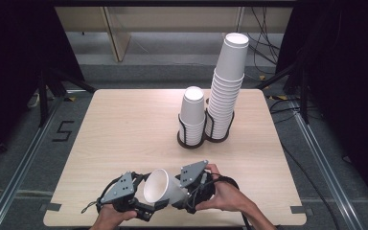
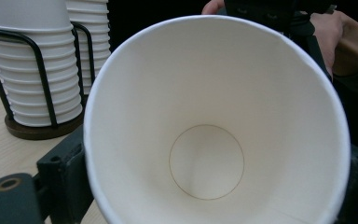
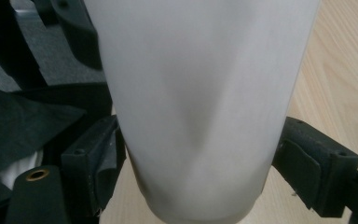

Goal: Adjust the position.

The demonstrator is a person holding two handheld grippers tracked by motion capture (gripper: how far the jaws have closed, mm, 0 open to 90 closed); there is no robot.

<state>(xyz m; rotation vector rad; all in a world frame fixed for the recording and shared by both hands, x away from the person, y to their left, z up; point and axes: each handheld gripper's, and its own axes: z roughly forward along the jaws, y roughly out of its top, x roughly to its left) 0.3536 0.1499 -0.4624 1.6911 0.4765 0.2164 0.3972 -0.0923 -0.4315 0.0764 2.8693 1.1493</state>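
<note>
Now mid-handover, by the look of it. Cup [image 1: 162, 188] lying on its side near the front edge of the surface [image 1: 124, 129], held between the two grippers, mouth toward the left gripper [image 1: 146, 201], base end toward the right gripper [image 1: 184, 194]. Right jaws clamped on the cup's lower wall, pads pressing both sides and denting the paper slightly in the right gripper view. Left jaws narrowed partway, flanking the rim at both sides in the left gripper view; contact likely, yet firm pressing cannot be told from that close angle. Farther back, well apart from the hands: short stack [image 1: 192, 115] and tall stack [image 1: 225, 91], each in a black wire holder [image 1: 191, 139], the two holders just beside each other. Done so far, judging by the layout: one cup separated and brought forward. Left to do, presumably: settling the grip on one side, releasing the other, then placing the cup on a stack or on the surface.
</note>
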